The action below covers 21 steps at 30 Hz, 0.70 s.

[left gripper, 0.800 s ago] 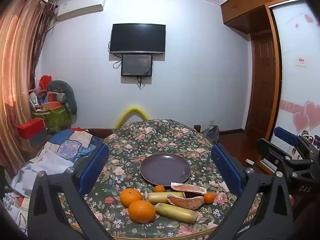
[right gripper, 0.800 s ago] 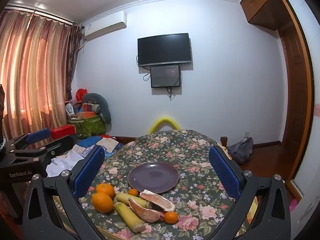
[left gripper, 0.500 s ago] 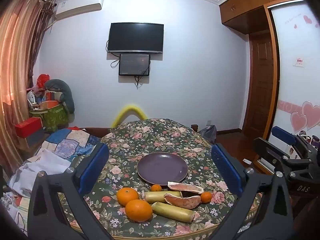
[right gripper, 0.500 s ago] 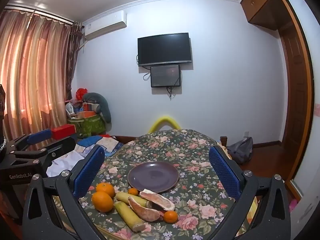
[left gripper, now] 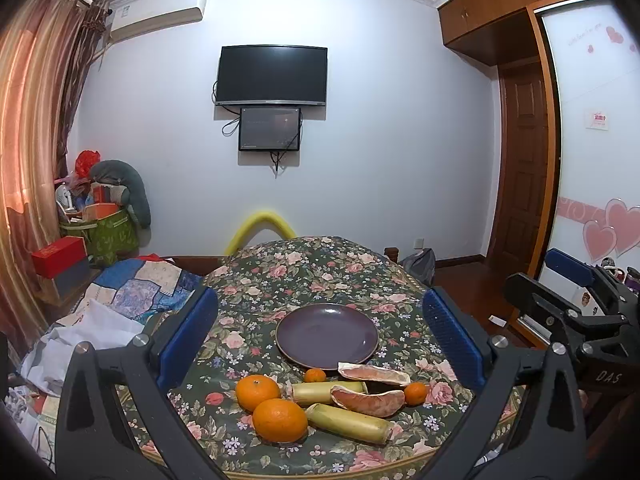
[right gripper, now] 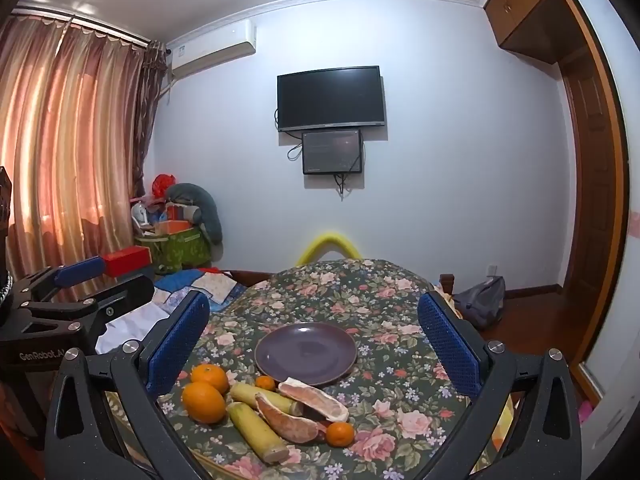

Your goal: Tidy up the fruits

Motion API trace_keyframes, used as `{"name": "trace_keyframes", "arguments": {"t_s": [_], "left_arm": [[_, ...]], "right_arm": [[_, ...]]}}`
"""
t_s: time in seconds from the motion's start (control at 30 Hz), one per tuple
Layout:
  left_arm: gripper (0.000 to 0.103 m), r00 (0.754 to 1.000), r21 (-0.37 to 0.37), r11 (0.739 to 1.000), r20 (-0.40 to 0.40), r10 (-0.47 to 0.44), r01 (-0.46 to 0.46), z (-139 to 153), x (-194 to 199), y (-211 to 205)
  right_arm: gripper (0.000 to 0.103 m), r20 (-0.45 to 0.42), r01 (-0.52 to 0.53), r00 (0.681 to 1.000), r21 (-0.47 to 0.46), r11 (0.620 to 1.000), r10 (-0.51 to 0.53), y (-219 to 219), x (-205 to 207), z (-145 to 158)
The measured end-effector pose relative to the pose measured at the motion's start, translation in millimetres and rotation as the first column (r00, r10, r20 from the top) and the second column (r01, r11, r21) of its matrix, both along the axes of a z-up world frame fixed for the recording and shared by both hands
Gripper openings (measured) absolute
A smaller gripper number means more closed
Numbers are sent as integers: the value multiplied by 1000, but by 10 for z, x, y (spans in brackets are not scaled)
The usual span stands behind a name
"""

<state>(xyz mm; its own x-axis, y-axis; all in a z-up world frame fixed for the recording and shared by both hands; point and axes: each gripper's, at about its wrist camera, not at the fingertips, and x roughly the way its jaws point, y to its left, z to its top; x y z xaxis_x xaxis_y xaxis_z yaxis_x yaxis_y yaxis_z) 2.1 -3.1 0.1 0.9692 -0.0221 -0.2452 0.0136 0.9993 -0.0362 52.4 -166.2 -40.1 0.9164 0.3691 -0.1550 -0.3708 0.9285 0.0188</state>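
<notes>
While fruit lies unmoved, left gripper point(left gripper: 320, 332) drifts slightly, purple plate point(left gripper: 327, 336) empty as before

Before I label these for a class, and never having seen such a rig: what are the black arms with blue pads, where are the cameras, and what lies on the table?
Each picture comes from a fisheye camera mounted on a hand-held gripper that a person carries, looking forward along its two fingers. One view is from the left hand-held gripper, the other from the right hand-held gripper; each also shows beside it in the other's view. The blue pads are their fingertips. Both stand open and hold nothing. On the floral table lie an empty purple plate, two oranges, two small tangerines, two pale green stalks and two pomelo wedges.
</notes>
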Motion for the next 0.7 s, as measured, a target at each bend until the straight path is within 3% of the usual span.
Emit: {"name": "trace_keyframes", "arguments": {"t_s": [0.7], "left_arm": [[103, 1000, -3, 1000, 4, 2, -2, 3, -13, -4]], "right_arm": [[103, 4, -2, 1000, 3, 1000, 2, -12, -26, 19]]}}
